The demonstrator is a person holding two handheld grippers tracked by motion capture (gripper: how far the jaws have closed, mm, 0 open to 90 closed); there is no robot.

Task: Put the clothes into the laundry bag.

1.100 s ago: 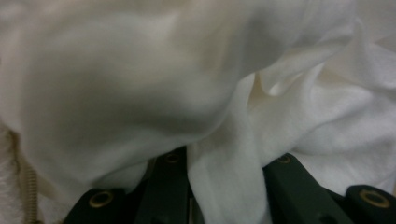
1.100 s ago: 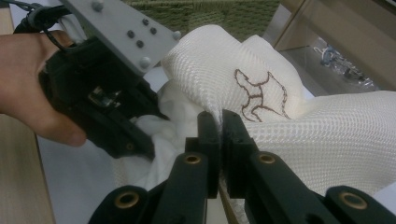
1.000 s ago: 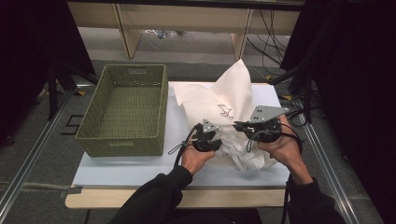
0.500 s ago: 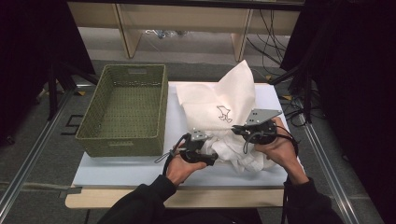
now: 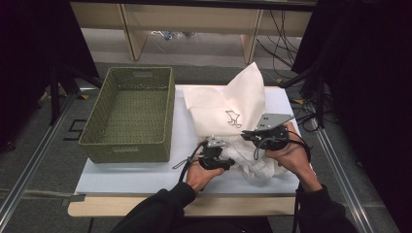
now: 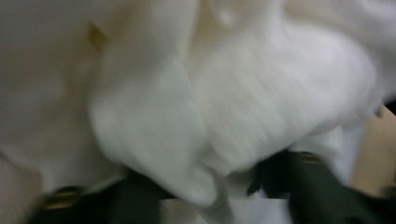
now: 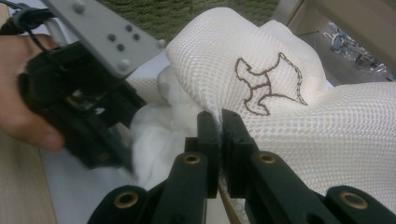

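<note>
A mesh bag (image 5: 228, 104) at frame centre is pinched by the right gripper (image 7: 219, 122); white cloth (image 6: 243, 107) is half stuffed in, clasped by the just-closing left gripper (image 5: 224, 164). Basket (image 5: 99, 141) unused.

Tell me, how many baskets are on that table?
1. A green basket sits on the table's left side, beside the white mesh bag. Nothing suggests another is hidden.

A lab: black curtains (image 5: 29, 58), loose cables (image 5: 286, 29).
</note>
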